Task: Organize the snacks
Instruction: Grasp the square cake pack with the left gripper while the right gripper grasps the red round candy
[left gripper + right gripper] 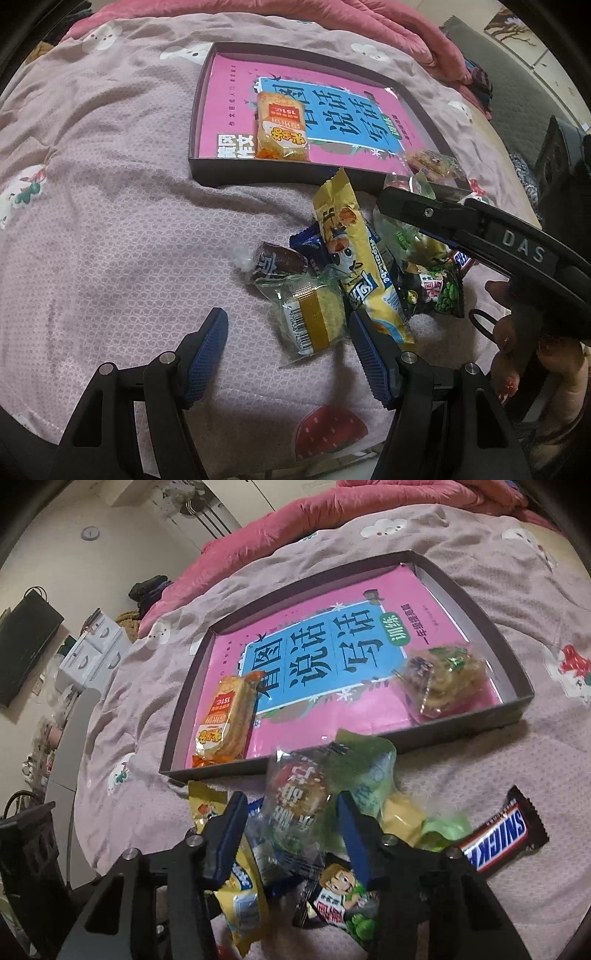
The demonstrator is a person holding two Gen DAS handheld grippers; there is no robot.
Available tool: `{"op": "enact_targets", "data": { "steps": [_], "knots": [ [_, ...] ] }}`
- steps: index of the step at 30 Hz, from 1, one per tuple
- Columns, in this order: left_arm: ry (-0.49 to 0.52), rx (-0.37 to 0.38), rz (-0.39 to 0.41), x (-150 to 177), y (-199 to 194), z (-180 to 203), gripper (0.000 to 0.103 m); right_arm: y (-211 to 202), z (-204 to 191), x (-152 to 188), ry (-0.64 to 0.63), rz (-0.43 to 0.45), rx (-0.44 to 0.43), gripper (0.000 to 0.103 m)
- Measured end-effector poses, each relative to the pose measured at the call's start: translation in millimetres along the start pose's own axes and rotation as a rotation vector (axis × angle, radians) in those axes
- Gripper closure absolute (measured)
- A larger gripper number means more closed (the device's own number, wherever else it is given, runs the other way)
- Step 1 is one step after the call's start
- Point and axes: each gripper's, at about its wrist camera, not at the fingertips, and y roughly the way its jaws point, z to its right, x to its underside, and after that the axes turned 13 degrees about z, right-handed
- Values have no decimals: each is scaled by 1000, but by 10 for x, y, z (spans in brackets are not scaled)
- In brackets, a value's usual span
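Observation:
A dark shallow tray [258, 173] [461, 720] lies on the bed with a pink book [332, 720] inside. On the book rest an orange snack packet [280, 125] [225, 720] and a clear packet of crisp biscuits [443, 679]. A heap of snacks sits in front of the tray. My right gripper [291, 801] is shut on a clear round-cookie packet [299, 786] atop the heap; one of its black fingers [413, 210] crosses the left wrist view. My left gripper [287, 315] is open, low over a clear cake packet [314, 321] that lies loose by its right pad.
The heap holds a long yellow packet [354, 251] [240, 886], a green-pea packet [443, 291] [343, 897], a brown packet [277, 262] and a Snickers bar [502, 830]. A hand [517, 332] grips the right tool. A pink quilt [295, 509] lies behind; white drawers [96, 653] stand beside the bed.

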Motion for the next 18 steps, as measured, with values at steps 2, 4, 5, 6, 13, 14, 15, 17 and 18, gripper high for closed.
{"op": "enact_targets", "data": {
  "steps": [2, 4, 5, 6, 13, 14, 15, 17, 18],
  "knots": [
    [0, 1, -1, -6, 21, 9, 33, 4, 7, -4, 0, 6, -7, 63],
    [0, 1, -2, 1, 27, 12, 33, 4, 15, -6, -4, 11, -11, 64],
    [0, 1, -2, 2, 33, 17, 33, -2, 15, -6, -9, 12, -13, 65],
    [2, 0, -1, 0, 42, 26, 33, -20, 17, -4, -13, 18, -15, 65],
    [3, 28, -16, 24, 91, 71, 59, -195, 37, -21, -35, 72, -24, 65],
    [1, 37, -18, 25, 95, 78, 62, -224, 42, -24, -39, 81, -24, 65],
    [-1, 47, -19, 26, 96, 87, 64, -252, 40, -26, -47, 90, -23, 65],
    [-4, 51, -20, 27, 97, 84, 64, -304, 55, -25, -54, 106, -26, 65],
    [-16, 59, -23, 25, 94, 67, 65, -325, 63, -28, -53, 112, -29, 65]
  ]
}}
